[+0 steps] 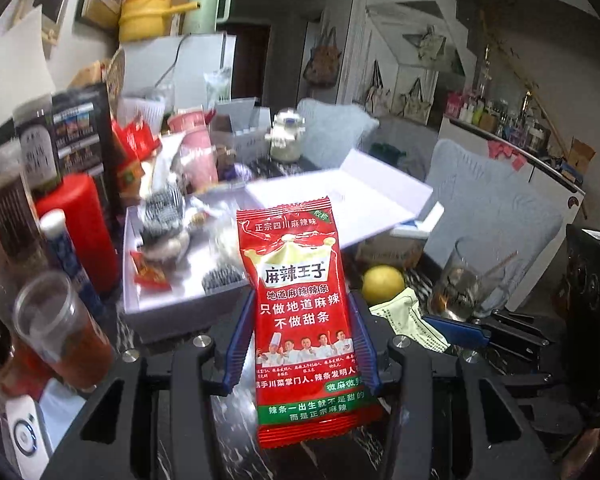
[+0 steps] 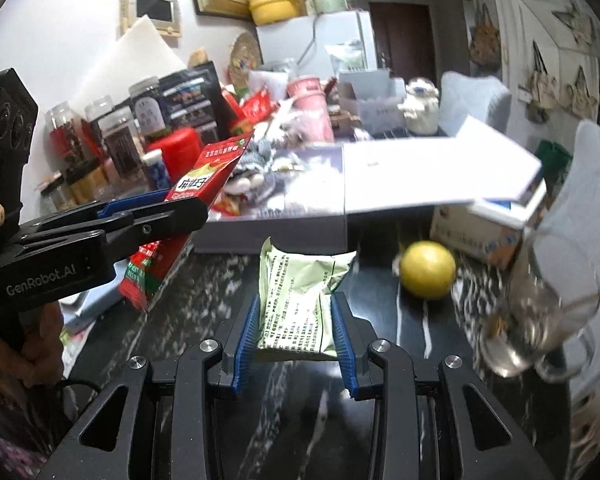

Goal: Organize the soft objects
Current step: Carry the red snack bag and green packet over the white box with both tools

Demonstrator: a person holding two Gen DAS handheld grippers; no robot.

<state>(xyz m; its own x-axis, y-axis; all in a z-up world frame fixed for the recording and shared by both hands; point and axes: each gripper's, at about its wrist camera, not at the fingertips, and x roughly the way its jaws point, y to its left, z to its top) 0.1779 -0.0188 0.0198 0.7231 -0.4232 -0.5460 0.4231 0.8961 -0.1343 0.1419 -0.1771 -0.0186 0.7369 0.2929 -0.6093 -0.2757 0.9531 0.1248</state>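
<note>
My left gripper (image 1: pixel 300 312) is shut on a red snack packet (image 1: pixel 300 320) with Chinese print, held upright above the dark table in front of the open white box (image 1: pixel 172 304). The right wrist view shows this gripper (image 2: pixel 180 200) from the side with the red packet (image 2: pixel 204 176) between its fingers. My right gripper (image 2: pixel 296 312) is shut on a pale green packet (image 2: pixel 300 296), just above the dark marbled table (image 2: pixel 292 420). The green packet also shows in the left wrist view (image 1: pixel 404 316). The white box (image 2: pixel 276 236) holds several small wrapped items.
A yellow lemon (image 2: pixel 428 270) lies right of the green packet, with a glass mug (image 2: pixel 540 320) further right. The box lid (image 2: pixel 420 176) stands open behind. Jars, a red can (image 1: pixel 80 228) and bottles crowd the left side. A carton (image 2: pixel 476 232) sits under the lid.
</note>
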